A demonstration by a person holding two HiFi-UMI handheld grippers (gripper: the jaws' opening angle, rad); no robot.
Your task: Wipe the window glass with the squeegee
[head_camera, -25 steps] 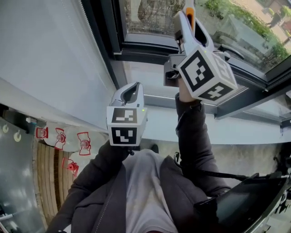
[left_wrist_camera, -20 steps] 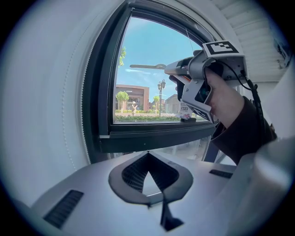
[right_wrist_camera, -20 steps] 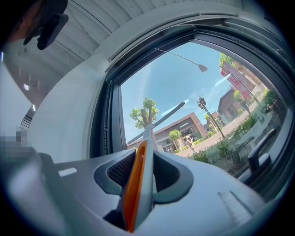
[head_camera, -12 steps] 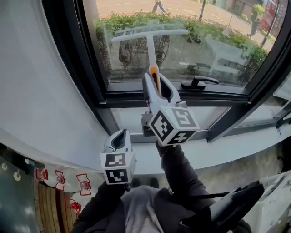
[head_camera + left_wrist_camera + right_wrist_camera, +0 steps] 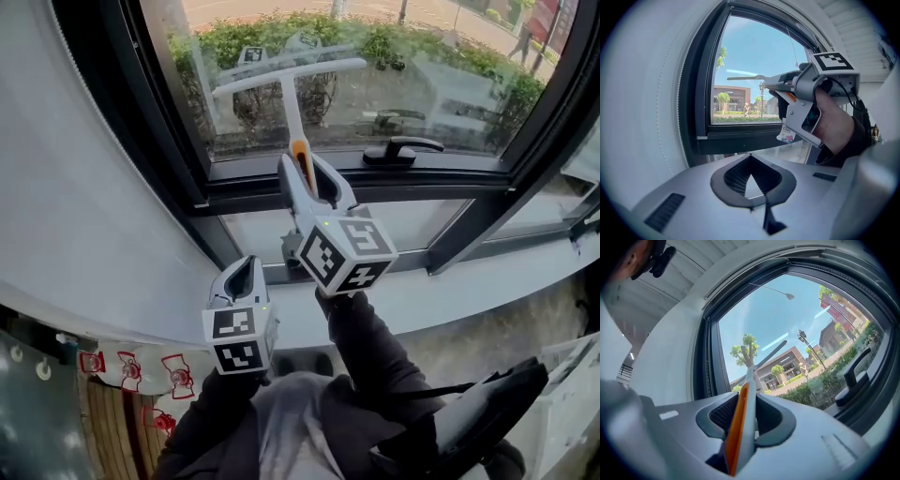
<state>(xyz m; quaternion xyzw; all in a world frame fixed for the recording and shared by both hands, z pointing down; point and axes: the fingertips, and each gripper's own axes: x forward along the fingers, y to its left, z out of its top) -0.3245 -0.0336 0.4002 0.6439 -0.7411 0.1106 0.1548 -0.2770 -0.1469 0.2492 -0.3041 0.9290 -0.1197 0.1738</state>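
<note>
The right gripper [image 5: 302,176], raised toward the window glass [image 5: 441,84], is clamped tight on the orange-and-white handle of the squeegee [image 5: 292,103], whose long blade sits up at the pane, while the left gripper [image 5: 244,279] hangs lower near the sill [image 5: 469,281], jaws closed on nothing.

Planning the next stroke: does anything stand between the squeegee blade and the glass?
Nothing visible does. The squeegee, clamped in the right gripper, faces bare window glass; the window handle sits below and right of the blade.
</note>
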